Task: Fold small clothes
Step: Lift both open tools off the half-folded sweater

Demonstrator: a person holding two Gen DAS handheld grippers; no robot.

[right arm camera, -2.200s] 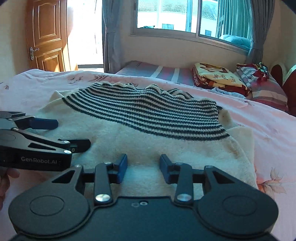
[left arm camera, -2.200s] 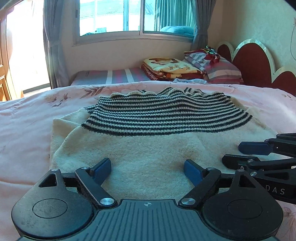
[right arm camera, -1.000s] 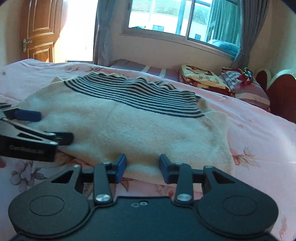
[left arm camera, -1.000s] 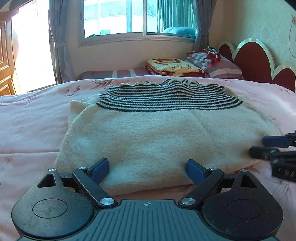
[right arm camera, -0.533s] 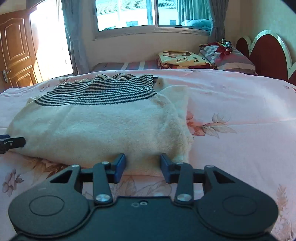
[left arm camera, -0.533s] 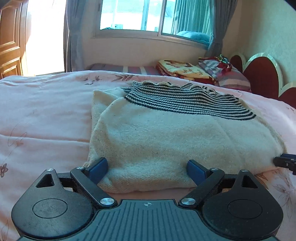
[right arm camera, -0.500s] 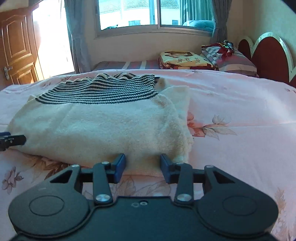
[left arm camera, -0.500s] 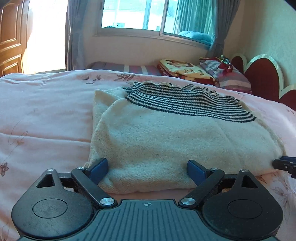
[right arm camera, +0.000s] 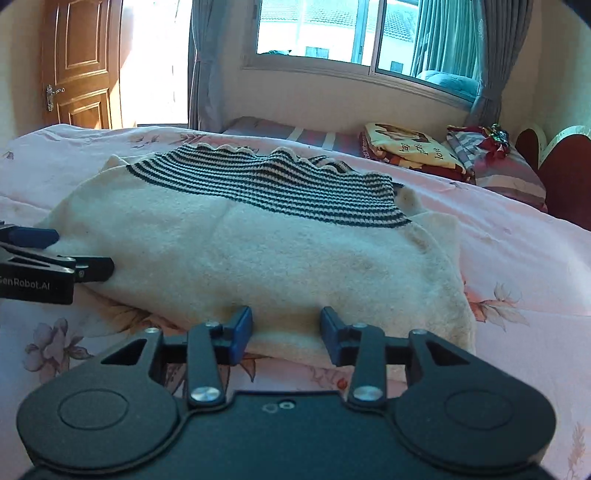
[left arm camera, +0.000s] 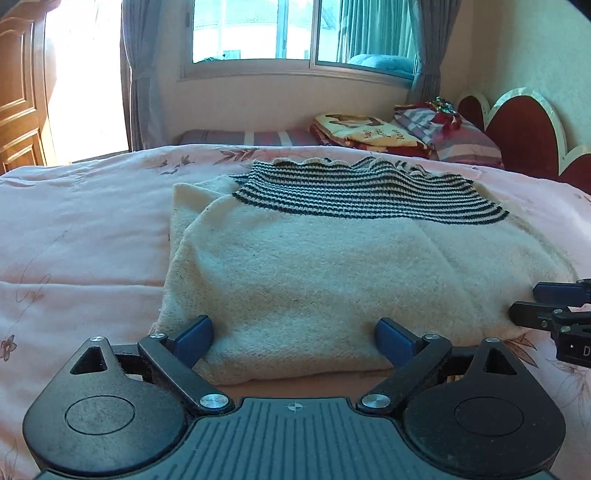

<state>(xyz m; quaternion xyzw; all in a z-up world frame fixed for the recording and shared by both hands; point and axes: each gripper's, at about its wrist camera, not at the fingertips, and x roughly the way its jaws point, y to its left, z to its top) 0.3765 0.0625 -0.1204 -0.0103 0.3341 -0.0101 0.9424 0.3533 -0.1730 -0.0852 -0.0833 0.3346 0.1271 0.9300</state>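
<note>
A cream knit sweater [left arm camera: 332, 280] with a dark-striped band [left arm camera: 369, 195] lies folded on the pink floral bedspread [left arm camera: 81, 229]. My left gripper [left arm camera: 293, 334] is open wide at the sweater's near edge, and the folded edge lies between its blue pads without being pressed. In the right wrist view the same sweater [right arm camera: 277, 258] fills the middle. My right gripper [right arm camera: 286, 328] is open at its near edge, closer to the right corner. Each gripper shows in the other's view: the right gripper [left arm camera: 554, 306] at the right edge, the left gripper [right arm camera: 55, 254] at the left edge.
Folded blankets [left arm camera: 365, 129] and striped pillows [left arm camera: 454, 136] are stacked at the far side by the red headboard [left arm camera: 524, 129]. A window with curtains [right arm camera: 351, 33] and a wooden door [right arm camera: 77, 62] stand beyond the bed. Bedspread extends left and right of the sweater.
The right gripper has swung back left along the sweater's near edge, toward the left gripper, which now looms larger in its view. The left gripper has barely moved. Both stay open.
</note>
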